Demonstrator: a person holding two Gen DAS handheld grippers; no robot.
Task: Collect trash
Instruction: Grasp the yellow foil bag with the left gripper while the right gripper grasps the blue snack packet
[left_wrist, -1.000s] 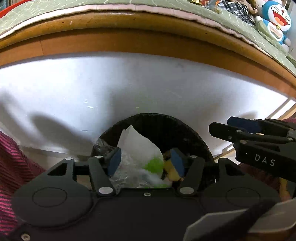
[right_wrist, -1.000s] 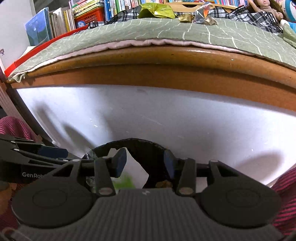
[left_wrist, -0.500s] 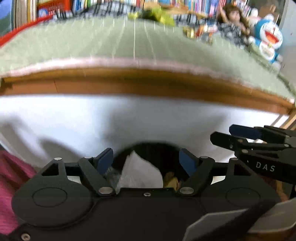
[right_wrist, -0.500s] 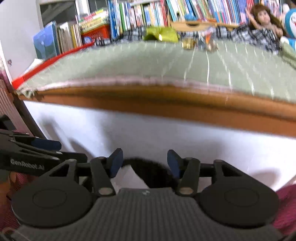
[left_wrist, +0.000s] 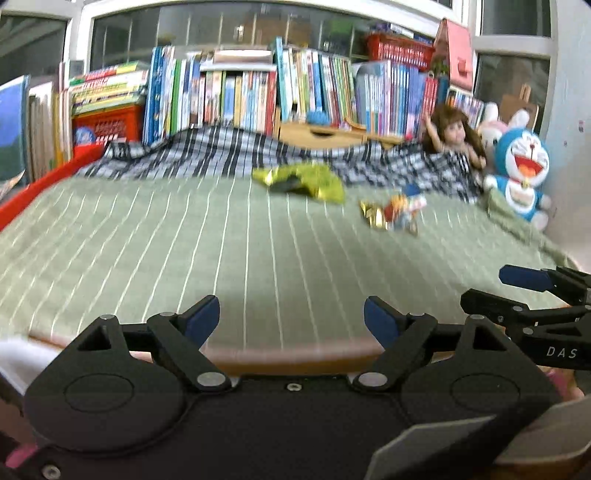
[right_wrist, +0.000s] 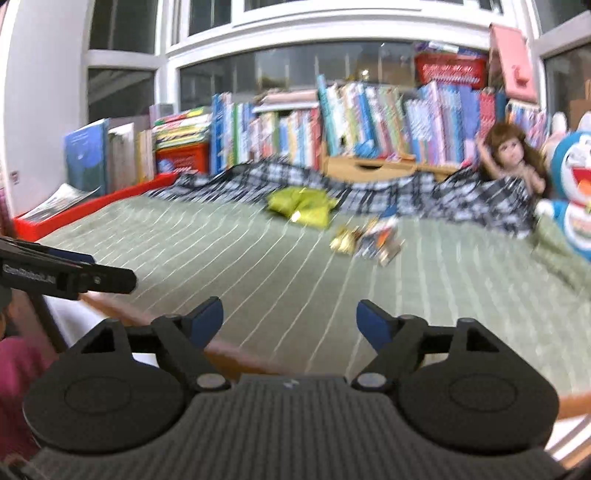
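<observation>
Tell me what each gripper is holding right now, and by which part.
Nothing is held. The left gripper and right gripper both stand open and empty above the green bedspread; their jaws have just been opening.

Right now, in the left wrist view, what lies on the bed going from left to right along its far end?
Red bed rail → yellow-green snack bag → gold and colourful wrappers → brown-haired doll → blue Doraemon plush.
</observation>
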